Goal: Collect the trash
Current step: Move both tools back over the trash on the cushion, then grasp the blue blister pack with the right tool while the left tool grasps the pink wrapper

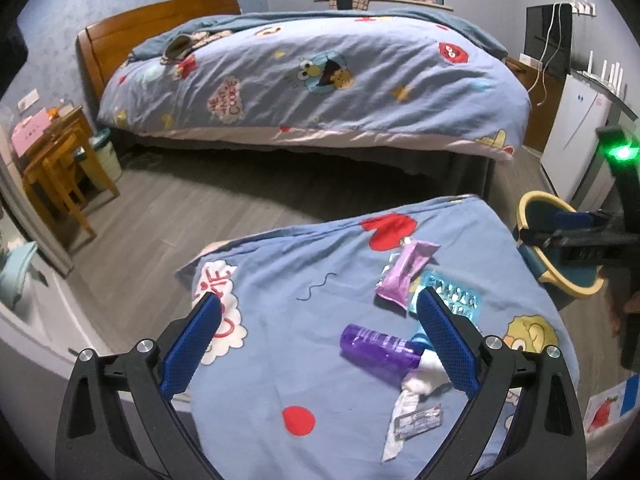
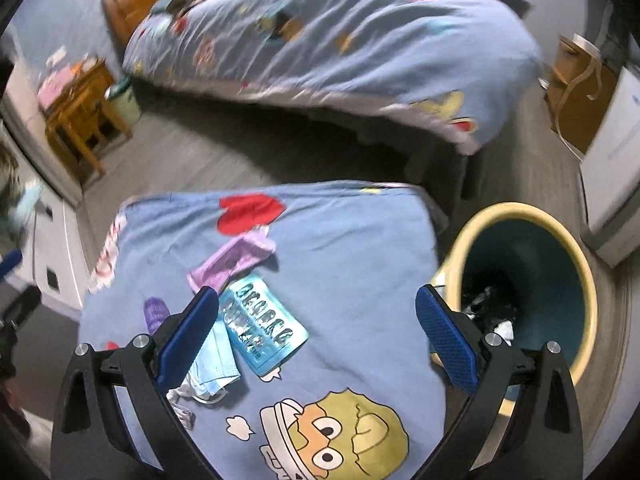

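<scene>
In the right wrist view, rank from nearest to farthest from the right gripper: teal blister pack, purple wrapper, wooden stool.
From the right gripper:
1. Teal foil blister pack, by its left finger.
2. Purple plastic wrapper, just beyond, up-left.
3. Wooden stool, far left on the floor.

the near cloth is pale blue with red hearts, a red dot and a yellow cartoon face, and the bed quilt wears the same blue cartoon print. on the cloth lie a lilac wrapper, a teal blister pack, a clear purple bottle and a light blue mask. the bin is dark teal inside with a cream-yellow rim, and both grippers show blue pads on black frames.
</scene>
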Demonstrator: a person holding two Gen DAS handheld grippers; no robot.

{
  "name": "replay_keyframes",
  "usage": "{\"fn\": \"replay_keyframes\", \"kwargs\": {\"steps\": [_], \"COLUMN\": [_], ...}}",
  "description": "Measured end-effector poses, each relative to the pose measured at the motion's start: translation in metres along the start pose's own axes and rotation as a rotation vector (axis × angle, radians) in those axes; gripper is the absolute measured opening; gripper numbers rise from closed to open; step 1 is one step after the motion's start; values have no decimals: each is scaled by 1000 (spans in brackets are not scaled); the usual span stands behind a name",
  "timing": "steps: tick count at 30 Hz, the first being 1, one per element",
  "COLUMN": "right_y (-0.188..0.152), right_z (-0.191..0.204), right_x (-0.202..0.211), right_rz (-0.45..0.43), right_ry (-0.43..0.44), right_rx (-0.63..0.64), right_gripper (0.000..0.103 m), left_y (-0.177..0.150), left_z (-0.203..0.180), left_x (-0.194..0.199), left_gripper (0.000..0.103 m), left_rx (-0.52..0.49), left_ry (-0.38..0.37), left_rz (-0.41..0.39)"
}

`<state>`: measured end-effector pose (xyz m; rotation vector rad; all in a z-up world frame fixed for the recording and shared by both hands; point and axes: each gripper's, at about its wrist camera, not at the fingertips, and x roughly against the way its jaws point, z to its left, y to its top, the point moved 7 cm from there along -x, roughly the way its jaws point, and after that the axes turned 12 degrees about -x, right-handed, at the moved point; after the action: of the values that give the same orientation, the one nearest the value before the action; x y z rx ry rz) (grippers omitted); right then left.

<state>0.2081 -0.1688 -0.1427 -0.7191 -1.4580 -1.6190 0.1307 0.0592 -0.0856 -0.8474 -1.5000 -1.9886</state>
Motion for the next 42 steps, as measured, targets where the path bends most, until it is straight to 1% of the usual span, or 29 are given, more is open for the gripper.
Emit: {"fn": "replay_keyframes", "kwargs": {"steps": [6,9,12,15,20,22,23,24,25,26,28,29,32,35,39,42], "right_y": [-28,-39,-51,-59,-67,-69,-69,-69,-68,-67,-61,-59,-49,-29,-7,6], "right_z": [14,23,36,45,51,52,53,54,55,55,53,52,45,31,8,-14], "right_x": [-59,-80,-95,-107,-122,-126,-125,-124,-122,-120,-118,-115,-107,-95,-83,-77], "right_rz": [103,146,185,216,268,276,274,278,280,280,291,299,289,265,228,213], "right_ry": [-93,-95,-76,-60,-15,-10,8,20,33,42,63,88,112,146,129,100], "right_rx": [223,286,370,422,410,422,425,425,421,413,393,374,338,248,160,102], "right_gripper": [97,97,97,97,97,95,94,87,76,72,70,70,69,69,70,70], "left_y": [15,24,29,32,30,29,28,28,28,27,27,28,28,29,26,24], "left_z": [-5,-12,-16,-14,1,8,11,13,16,17,16,14,3,-12,-36,-51], "left_x": [-18,-27,-34,-41,-55,-61,-63,-65,-68,-71,-76,-79,-91,-108,-130,-144], "left_gripper": [97,97,97,97,97,97,97,97,97,97,97,97,97,97,97,97], "left_rx": [-11,-31,-59,-61,5,43,62,78,98,111,118,114,79,36,-19,-39], "left_ry": [-13,-25,-19,-15,-27,-32,-37,-40,-42,-45,-48,-47,-42,-49,-70,-103], "left_rz": [6,3,2,7,41,56,63,69,75,81,89,94,112,127,161,181]}}
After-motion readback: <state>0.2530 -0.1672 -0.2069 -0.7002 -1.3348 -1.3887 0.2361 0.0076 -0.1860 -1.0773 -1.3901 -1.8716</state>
